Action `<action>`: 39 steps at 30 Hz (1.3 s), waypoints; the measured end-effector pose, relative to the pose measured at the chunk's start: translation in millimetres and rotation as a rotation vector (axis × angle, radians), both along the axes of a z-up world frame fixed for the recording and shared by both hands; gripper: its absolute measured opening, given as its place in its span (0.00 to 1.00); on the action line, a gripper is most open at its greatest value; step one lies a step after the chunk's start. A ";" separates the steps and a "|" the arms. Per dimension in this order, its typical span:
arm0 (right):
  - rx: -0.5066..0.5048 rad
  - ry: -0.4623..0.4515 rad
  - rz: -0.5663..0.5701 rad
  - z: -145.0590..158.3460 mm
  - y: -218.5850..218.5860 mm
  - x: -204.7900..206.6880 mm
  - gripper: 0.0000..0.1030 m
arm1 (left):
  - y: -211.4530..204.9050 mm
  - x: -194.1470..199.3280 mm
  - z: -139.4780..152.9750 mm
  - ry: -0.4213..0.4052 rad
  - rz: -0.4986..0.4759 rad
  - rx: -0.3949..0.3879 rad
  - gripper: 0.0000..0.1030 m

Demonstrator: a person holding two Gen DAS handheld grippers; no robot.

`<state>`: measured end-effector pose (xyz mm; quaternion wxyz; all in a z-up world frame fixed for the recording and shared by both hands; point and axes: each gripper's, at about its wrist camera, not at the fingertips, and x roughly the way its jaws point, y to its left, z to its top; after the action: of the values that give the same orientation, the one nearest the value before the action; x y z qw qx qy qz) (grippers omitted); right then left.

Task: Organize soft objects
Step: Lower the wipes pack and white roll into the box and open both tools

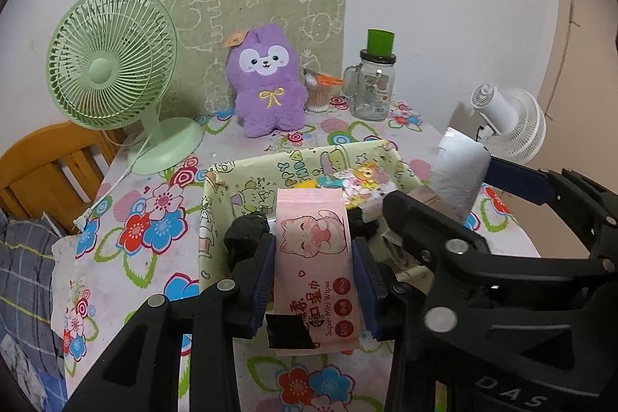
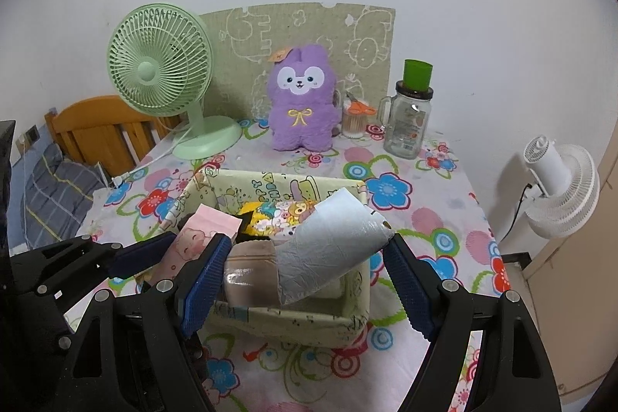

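A pale green fabric basket (image 1: 216, 195) (image 2: 347, 323) stands on the floral table. My left gripper (image 1: 314, 257) is shut on a pink pack of mini wipes (image 1: 314, 265) and holds it over the basket's left side; the pack also shows in the right wrist view (image 2: 201, 230). My right gripper (image 2: 305, 277) is open, its fingers either side of a silver-grey wrapped pack (image 2: 332, 246) that leans out of the basket; it also shows in the left wrist view (image 1: 459, 172). A colourful cartoon pack (image 2: 278, 215) and a beige pack (image 2: 251, 269) lie inside. A purple plush bunny (image 1: 266, 83) (image 2: 303, 99) sits at the back.
A green desk fan (image 1: 112, 64) (image 2: 162, 72) stands at the back left. A glass mug jar with a green cup (image 1: 372, 83) (image 2: 409, 114) and a cotton-swab cup (image 1: 320, 93) stand at the back right. A white fan (image 2: 560, 188) is beyond the table's right edge, a wooden chair (image 2: 100, 130) to the left.
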<state>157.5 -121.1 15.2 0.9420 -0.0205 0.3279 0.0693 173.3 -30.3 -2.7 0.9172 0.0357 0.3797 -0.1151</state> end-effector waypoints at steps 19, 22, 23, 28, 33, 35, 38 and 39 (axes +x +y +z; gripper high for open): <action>0.009 0.042 -0.007 -17.7 -2.2 26.7 0.80 | -4.4 31.8 -32.4 0.062 0.024 0.047 0.41; 0.009 0.053 -0.002 -21.6 -0.3 29.4 0.80 | 0.7 32.4 -36.9 0.081 0.028 0.044 0.50; 0.012 0.056 0.001 -22.7 0.5 29.9 0.80 | 3.3 31.2 -36.7 0.085 0.022 0.031 0.54; 0.022 0.065 0.023 -27.6 5.5 34.3 0.81 | 5.1 19.7 -28.5 0.049 0.011 0.031 0.85; 0.035 0.113 0.045 -37.7 12.4 38.9 0.87 | 11.0 15.0 -26.7 0.031 0.019 0.056 0.87; 0.039 0.114 0.044 -38.9 12.0 38.1 0.88 | 15.4 14.9 -25.7 0.031 0.027 0.046 0.87; 0.030 0.105 0.025 -36.6 9.3 36.2 0.89 | 22.1 16.4 -24.1 0.038 0.061 0.028 0.87; 0.028 0.099 0.020 -35.1 8.2 35.1 0.89 | 24.0 17.1 -23.9 0.043 0.065 0.019 0.87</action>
<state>192.6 -112.8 -19.9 0.9240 -0.0071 0.3730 0.0841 190.3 -6.3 -26.6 0.9117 0.0294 0.4016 -0.0821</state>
